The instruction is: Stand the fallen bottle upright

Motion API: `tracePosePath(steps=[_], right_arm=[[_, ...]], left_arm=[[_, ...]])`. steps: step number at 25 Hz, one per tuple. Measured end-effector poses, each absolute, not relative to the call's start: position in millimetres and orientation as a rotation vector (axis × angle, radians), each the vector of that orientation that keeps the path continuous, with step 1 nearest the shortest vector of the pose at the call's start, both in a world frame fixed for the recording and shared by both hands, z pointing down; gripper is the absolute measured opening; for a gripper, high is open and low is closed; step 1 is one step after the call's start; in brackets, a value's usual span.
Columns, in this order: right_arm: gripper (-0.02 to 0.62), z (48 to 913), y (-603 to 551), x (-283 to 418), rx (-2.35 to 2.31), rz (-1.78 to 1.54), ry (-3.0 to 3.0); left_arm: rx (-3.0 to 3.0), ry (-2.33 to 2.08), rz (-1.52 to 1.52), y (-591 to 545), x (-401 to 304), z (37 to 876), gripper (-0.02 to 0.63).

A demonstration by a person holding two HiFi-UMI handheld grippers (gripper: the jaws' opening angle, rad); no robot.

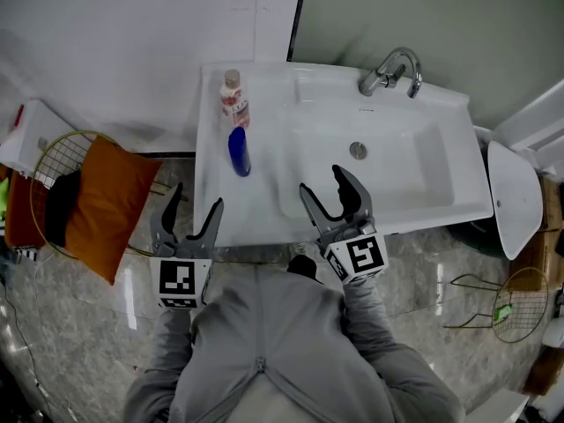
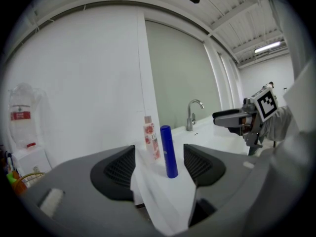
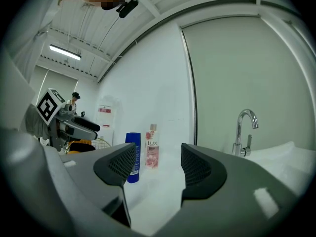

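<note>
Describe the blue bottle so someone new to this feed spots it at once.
Find the white washbasin counter with the faucet at its back. On the flat ledge left of the basin stand two bottles. The blue bottle is the nearer one, upright and solid dark blue, while the pale bottle behind it carries a pink floral label.

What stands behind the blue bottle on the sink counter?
A pink-and-white bottle stands upright behind the blue bottle, nearer the wall, on the white counter. In the head view the blue bottle covers the counter between them.
</note>
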State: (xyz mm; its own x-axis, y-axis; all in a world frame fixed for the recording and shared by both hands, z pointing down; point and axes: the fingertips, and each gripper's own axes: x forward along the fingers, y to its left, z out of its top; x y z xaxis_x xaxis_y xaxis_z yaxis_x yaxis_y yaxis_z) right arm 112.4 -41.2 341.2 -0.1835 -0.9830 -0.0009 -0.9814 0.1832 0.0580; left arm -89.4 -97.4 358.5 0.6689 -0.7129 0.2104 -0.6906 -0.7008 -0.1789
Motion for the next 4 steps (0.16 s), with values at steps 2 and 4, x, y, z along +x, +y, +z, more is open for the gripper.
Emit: tracePosePath(steps=[2, 4], right_arm=[[0.278, 342.6, -43.0, 113.4, 1.988, -0.07, -2.388], [0.278, 344.6, -44.7, 114.5, 1.993, -0.069, -2.389]], left_arm=[[-2.79, 1.178, -0.405, -99.3, -89.4, 358.4, 0.337], [-2.788, 1.18, -0.404, -101.2, -89.3, 358.5, 0.337]])
